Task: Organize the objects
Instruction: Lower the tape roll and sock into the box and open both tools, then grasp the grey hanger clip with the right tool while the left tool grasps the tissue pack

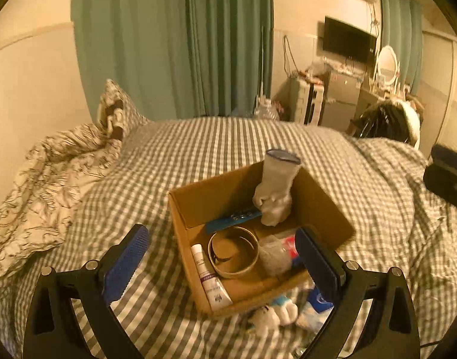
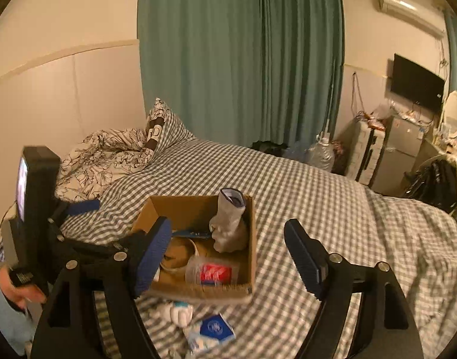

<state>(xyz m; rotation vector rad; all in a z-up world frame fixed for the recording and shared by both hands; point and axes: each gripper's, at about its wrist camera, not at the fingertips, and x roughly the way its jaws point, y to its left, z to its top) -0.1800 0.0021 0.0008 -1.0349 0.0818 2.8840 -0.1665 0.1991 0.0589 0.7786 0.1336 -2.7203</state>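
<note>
Showing left wrist view: left gripper (image 1: 222,252) jaws spread wide, empty, above cardboard box (image 1: 324,206) on checked bedspread (image 1: 216,146); box holds sock (image 1: 275,191), tape ring (image 1: 233,251), tube (image 1: 210,278).
Right wrist view: right gripper (image 2: 228,254) jaws apart, empty; tissue pack (image 2: 213,329) on bedspread just before box.

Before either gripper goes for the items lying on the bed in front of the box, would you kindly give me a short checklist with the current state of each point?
1. Left gripper open, holding nothing: ok.
2. Right gripper open, holding nothing: ok.
3. Brown cardboard box open on top: ok.
4. White and blue packet lies outside the box on the checked bedcover: ok.
5. Small white figure beside it, unobstructed: ok.
6. Free room inside the box: cannot tell.
</note>
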